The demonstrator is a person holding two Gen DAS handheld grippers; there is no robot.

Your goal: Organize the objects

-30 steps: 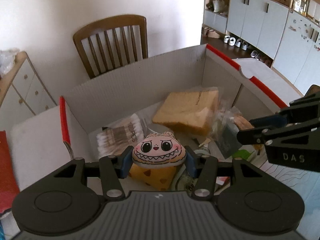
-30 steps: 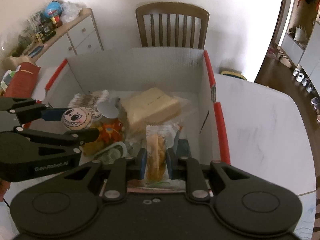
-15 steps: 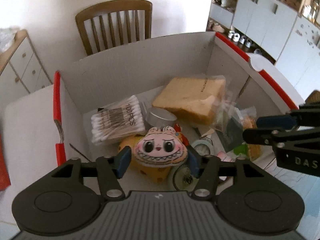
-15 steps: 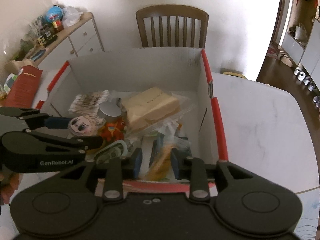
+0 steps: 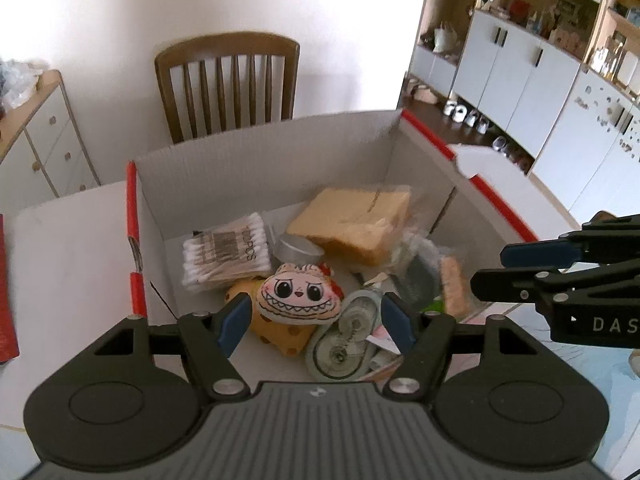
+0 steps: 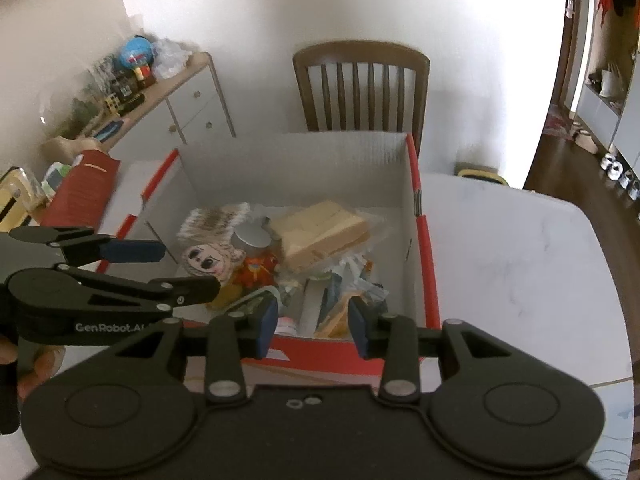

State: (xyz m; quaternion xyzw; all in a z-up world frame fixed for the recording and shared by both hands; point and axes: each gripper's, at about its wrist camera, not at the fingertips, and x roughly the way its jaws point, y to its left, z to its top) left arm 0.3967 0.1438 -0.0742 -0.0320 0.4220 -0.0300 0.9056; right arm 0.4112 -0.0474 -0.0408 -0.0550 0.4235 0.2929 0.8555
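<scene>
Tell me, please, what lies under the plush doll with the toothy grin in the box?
The plush doll rests on a yellow spotted toy, with a tape roll at its side. How far the yellow toy reaches beneath is covered, as is the box floor there.

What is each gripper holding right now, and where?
Nothing. The left gripper has just opened off the plush toy, which lies in the box. The right gripper has also opened, with nothing between its pads.
</scene>
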